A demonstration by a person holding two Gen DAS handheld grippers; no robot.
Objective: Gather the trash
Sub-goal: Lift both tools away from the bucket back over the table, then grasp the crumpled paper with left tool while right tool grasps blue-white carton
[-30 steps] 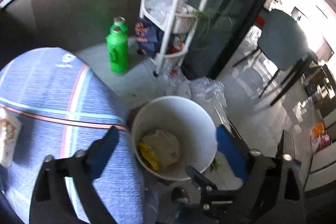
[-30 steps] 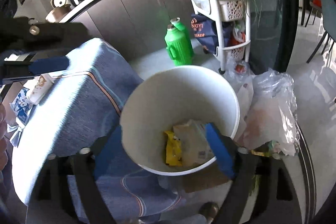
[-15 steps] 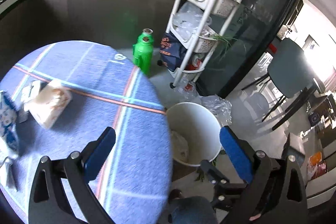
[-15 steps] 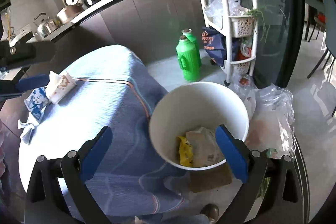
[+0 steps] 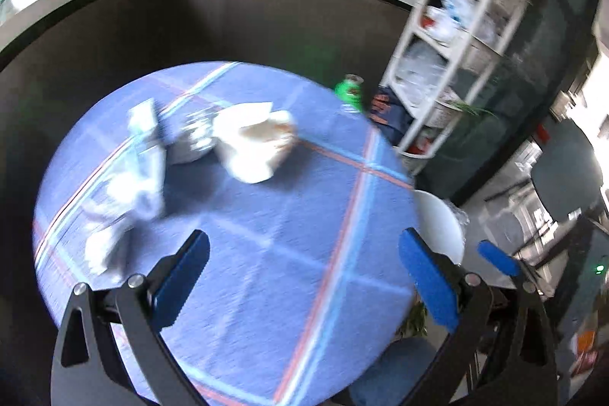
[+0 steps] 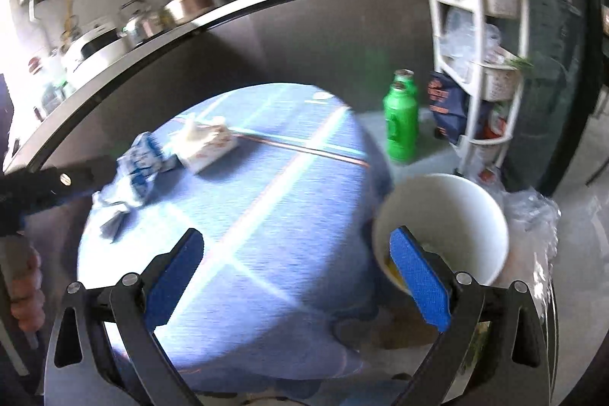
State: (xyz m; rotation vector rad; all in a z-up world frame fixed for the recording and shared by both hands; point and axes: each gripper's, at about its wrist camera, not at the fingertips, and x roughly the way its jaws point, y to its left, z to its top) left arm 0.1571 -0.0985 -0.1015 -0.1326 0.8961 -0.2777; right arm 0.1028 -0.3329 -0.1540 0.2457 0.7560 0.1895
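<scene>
Both views motion-blurred, left wrist worse: crumpled wrappers (image 5: 125,177) and tissue pack (image 5: 253,145) smeared. Daylight from right side, window glare overexposed there. Tissue pack casts soft shadow on bench (image 5: 266,273). Strong fisheye bending, dark vignette at corners; cabinet fronts dim.

Woven cloth tablecloth (image 6: 266,234), smooth white plastic bin (image 6: 483,215), glossy green plastic bottle (image 6: 399,124)

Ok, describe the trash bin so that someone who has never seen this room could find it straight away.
Start at the round table with the blue striped cloth. On the floor right beside its edge, on the side towards the white shelf rack, stands the white bin, with the green bottles further back. It is the only open-topped round container down there, with yellow and pale scraps inside.
</scene>
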